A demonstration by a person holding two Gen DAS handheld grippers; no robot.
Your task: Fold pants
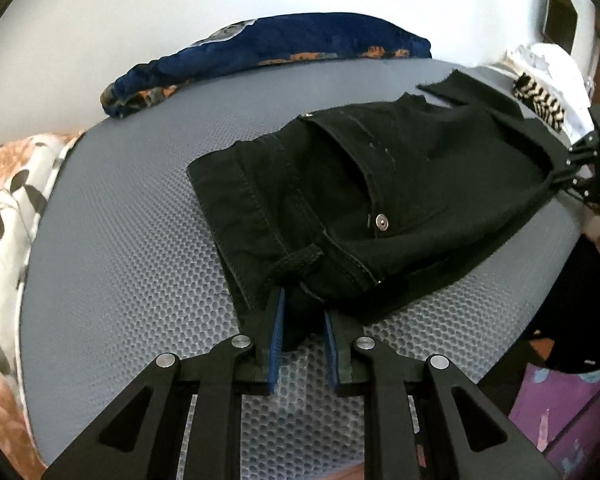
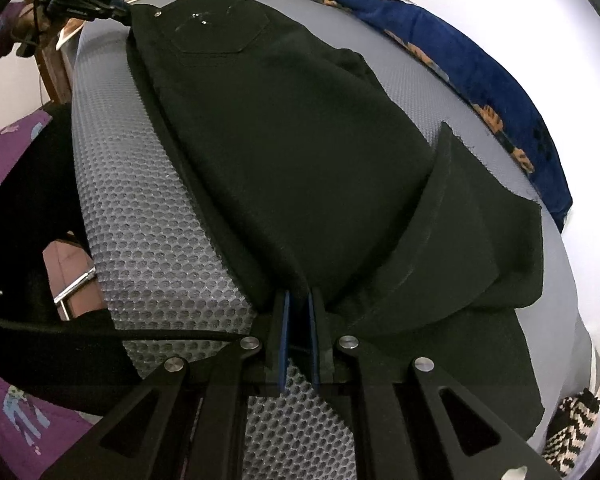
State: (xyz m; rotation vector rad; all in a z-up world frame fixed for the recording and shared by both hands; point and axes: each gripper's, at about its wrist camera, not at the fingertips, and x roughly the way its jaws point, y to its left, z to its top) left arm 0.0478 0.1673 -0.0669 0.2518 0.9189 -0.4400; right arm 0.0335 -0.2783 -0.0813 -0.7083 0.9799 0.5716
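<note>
Both claws are pinched down on the black pants [image 1: 364, 200] lying on the grey surface [image 1: 120, 280]: left claw [image 1: 304, 312] nipping the waist corner, right claw [image 2: 298, 300] clamped on a fold edge. With so little cloth caught, either corner could slip and the fold collapse. Left view shows the button and waistband; right view shows the back pocket and, farther off, the loose leg end.

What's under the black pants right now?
The black pants lie on the grey honeycomb mat, which shows all around them. Whatever sits beneath the fabric itself is covered, so anything trapped there cannot be seen.
</note>
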